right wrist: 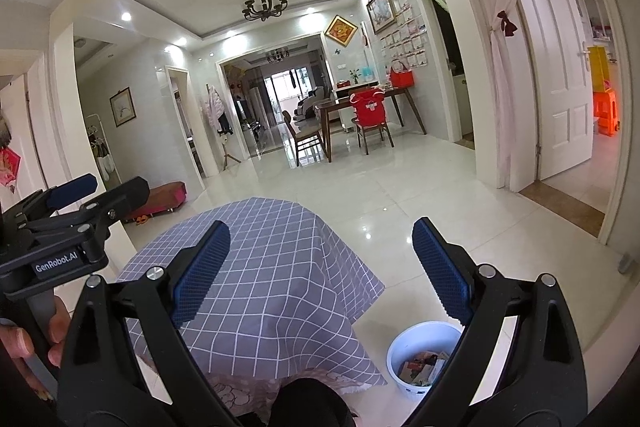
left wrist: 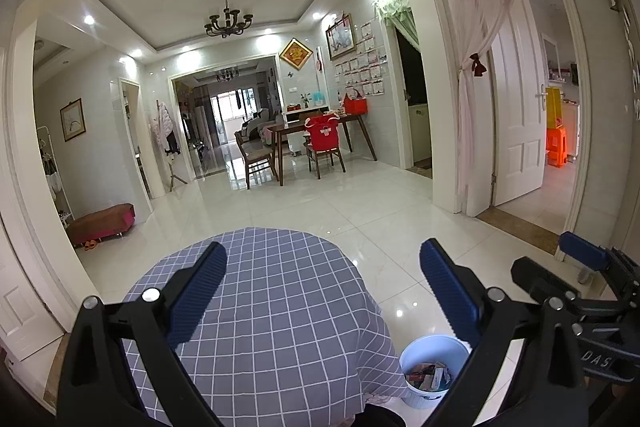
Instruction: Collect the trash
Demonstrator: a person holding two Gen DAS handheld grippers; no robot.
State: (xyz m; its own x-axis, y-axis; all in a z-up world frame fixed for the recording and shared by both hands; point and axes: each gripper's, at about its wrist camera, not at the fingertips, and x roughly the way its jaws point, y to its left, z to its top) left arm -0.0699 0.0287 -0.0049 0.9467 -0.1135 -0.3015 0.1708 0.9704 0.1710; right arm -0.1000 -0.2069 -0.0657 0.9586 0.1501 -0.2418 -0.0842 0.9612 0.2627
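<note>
A white trash bin (left wrist: pixel 430 373) holding several pieces of paper and wrapper trash stands on the floor at the right of a table covered with a grey checked cloth (left wrist: pixel 272 311). The bin also shows in the right wrist view (right wrist: pixel 420 359), as does the cloth (right wrist: pixel 276 267). My left gripper (left wrist: pixel 322 287) is open and empty, held above the table. My right gripper (right wrist: pixel 320 263) is open and empty too, above the same table. No loose trash shows on the cloth. The right gripper shows at the left wrist view's right edge (left wrist: pixel 576 267); the left gripper shows in the right wrist view (right wrist: pixel 76 195).
Glossy white tile floor (left wrist: pixel 328 203) stretches ahead to a dining table with chairs (left wrist: pixel 316 143). A low red bench (left wrist: pixel 102 223) sits at the left wall. An open white door (left wrist: pixel 516 107) with a pink curtain is at the right.
</note>
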